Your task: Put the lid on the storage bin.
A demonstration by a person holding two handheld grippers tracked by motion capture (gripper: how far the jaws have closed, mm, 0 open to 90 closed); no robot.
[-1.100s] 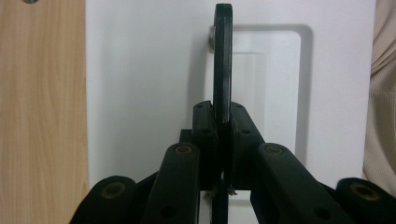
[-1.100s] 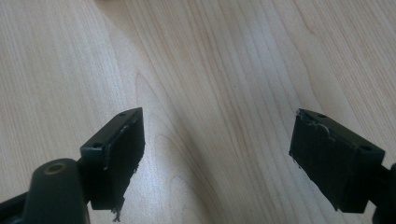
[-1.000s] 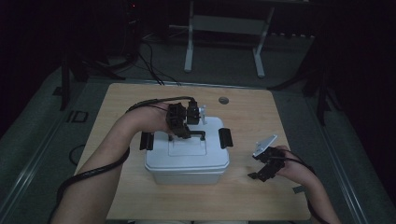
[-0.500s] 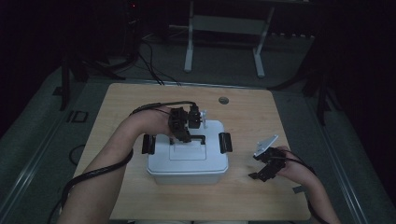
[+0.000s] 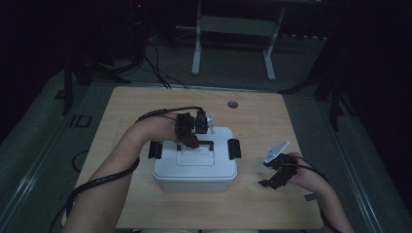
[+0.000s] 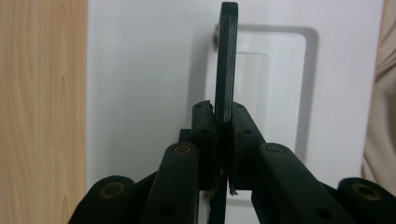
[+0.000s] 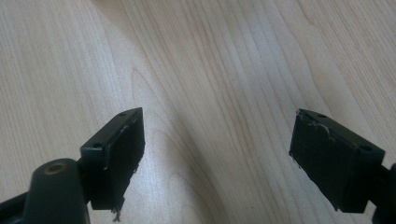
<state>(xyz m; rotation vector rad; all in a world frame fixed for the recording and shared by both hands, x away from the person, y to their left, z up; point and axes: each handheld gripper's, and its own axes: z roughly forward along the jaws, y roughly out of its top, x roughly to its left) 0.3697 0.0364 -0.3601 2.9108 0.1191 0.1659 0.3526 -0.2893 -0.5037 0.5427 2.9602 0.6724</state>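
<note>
A white box [image 5: 195,167] with a lid sits in the middle of the wooden table [image 5: 301,116]. It has a black clip on each short side and a thin black handle [image 6: 226,70] on top of the lid. The left gripper [image 5: 190,141] reaches over the box from the far side, and its two jaws are squeezed tight on that handle. In the left gripper view the handle stands straight up between the jaws, pulled up out of the little dip in the lid. It looks like the person holds it this way so the box or its lid can be lifted or moved. The right gripper [image 7: 217,156] waits low over the bare wood, well off to the side of the box. Its jaws are wide open and hold nothing. It is probably kept out of the way until it is needed.
</note>
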